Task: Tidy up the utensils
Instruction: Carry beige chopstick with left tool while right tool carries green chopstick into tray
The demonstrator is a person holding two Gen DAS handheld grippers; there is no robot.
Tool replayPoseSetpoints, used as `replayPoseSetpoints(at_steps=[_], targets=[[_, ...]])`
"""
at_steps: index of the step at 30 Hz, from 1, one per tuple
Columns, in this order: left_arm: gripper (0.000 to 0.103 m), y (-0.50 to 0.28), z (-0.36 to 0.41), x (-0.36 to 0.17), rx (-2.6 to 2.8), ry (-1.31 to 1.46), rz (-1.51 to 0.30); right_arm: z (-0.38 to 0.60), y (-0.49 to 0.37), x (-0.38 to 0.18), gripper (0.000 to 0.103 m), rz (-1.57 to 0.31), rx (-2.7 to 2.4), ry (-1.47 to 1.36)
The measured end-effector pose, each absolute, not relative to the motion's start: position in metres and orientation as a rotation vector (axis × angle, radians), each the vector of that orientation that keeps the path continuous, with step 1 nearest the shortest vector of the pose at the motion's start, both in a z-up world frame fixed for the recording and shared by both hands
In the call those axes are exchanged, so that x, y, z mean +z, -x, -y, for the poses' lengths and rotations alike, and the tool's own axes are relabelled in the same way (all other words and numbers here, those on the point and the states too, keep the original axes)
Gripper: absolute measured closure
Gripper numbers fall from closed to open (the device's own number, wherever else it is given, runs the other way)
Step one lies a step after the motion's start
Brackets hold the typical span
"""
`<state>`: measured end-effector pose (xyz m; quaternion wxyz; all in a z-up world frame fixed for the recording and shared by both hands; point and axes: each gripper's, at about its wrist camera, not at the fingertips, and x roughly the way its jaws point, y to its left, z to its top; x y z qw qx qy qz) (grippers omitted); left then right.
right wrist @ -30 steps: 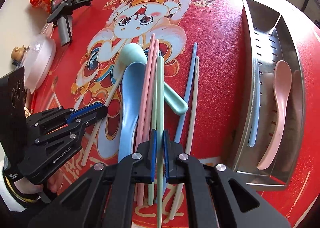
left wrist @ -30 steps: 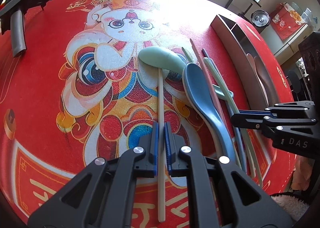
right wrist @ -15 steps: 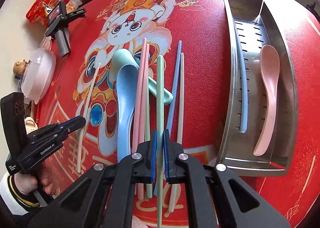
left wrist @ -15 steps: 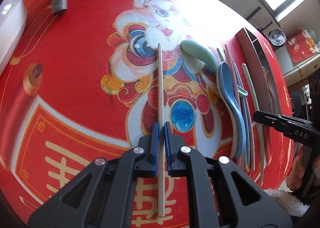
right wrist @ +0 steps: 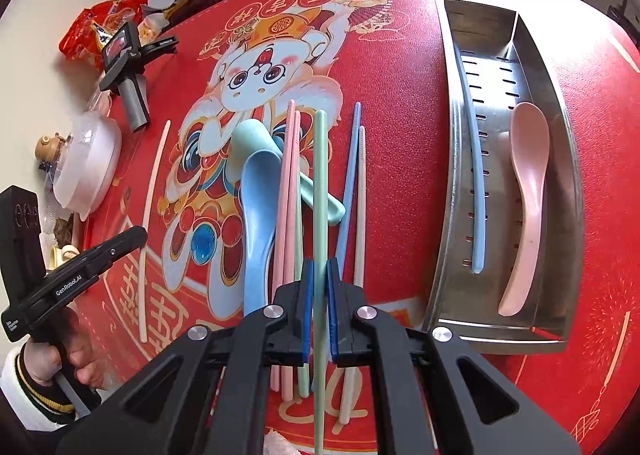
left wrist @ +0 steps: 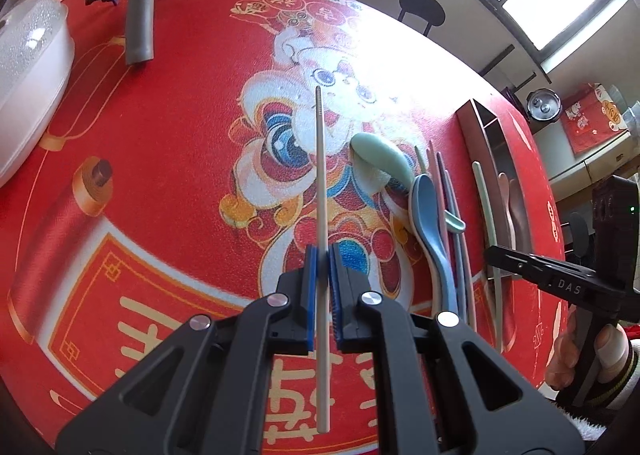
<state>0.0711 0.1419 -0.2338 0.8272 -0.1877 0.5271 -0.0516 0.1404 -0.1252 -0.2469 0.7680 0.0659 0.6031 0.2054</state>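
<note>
Utensils lie bunched on your red printed mat [right wrist: 400, 103]: a blue spoon [right wrist: 258, 215] crossing a mint spoon [right wrist: 256, 139], pink chopsticks [right wrist: 289, 191] and more sticks, touching. Your right gripper [right wrist: 318, 283] is clenched on a green chopstick [right wrist: 320, 175] above them. Your left gripper [left wrist: 323, 271] pinches a cream chopstick [left wrist: 322, 175], well apart over open mat. To the right, the slotted steel tray [right wrist: 560, 159] holds a pink spoon [right wrist: 528, 175] and a blue chopstick [right wrist: 478, 191].
</note>
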Motion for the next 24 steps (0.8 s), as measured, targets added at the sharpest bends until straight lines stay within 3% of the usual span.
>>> replayPoseSetpoints(at_steps=[14,24], targets=[[0.093,-0.120,-0.086,-0.183,-0.268,0.396,-1.060,0.186,-0.172,-0.226,0.096,-1.219,0.331,-0.269],[0.093,-0.178,-0.007,-0.192,-0.416,0.486,-1.141,0.237,-0.211,-0.225,0.096,-1.209,0.248,-0.210]])
